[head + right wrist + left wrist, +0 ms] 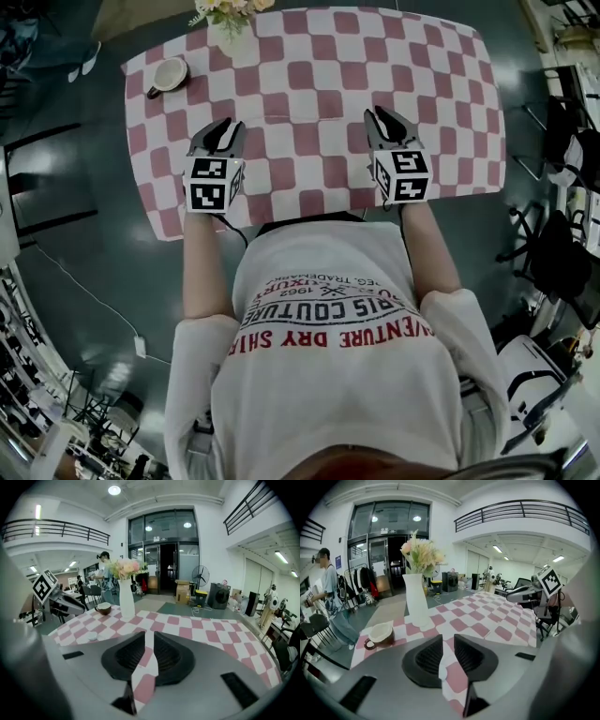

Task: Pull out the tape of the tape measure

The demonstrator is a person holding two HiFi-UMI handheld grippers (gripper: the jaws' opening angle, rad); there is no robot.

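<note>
Tape measure unseen, so we hold left hand-held gripper [225, 127] and right hand-held gripper [380, 114] barely ajar, empty, above the worktop [309, 56].

shirt [328, 375] print, upside down | "1962" | "COUTURE" | "DRY" | "TRADEMARK" | cut off: "VENTURE"

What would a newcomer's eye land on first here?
The pink-and-white checked table fills the head view, with the left gripper and right gripper over its near edge, both empty, jaws slightly apart. A vase of flowers stands at its far edge, a cup at the far left corner.
</note>
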